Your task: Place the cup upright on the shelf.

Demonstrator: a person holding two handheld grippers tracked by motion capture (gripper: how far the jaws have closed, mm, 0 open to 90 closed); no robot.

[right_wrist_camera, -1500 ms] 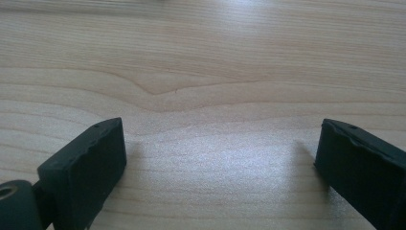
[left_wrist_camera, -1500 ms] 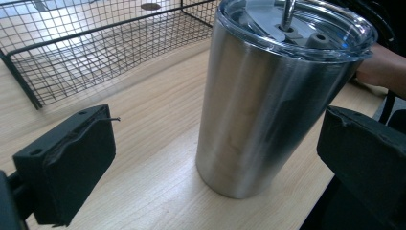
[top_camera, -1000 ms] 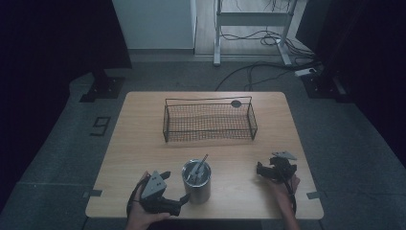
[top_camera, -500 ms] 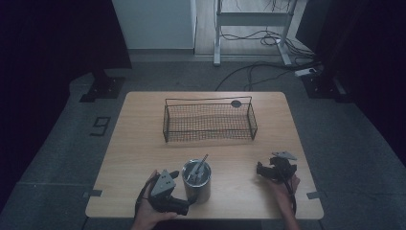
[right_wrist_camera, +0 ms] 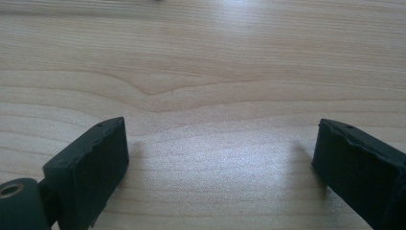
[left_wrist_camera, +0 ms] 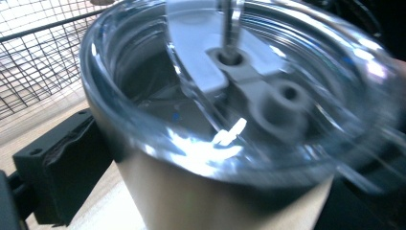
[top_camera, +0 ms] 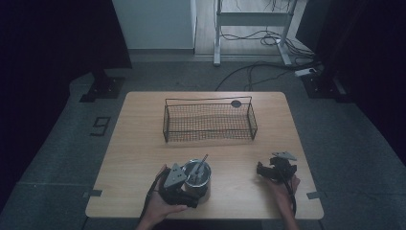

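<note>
Jaws of left gripper point(top_camera: 191, 190) flanking steel tumbler point(top_camera: 197, 178), no legible writing

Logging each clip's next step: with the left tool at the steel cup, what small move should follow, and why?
Probably close the left tool on the cup. In the left gripper view the cup sits between its jaws, one black jaw beside the wall with a gap showing. The right tool rests open over bare table, apart.
</note>
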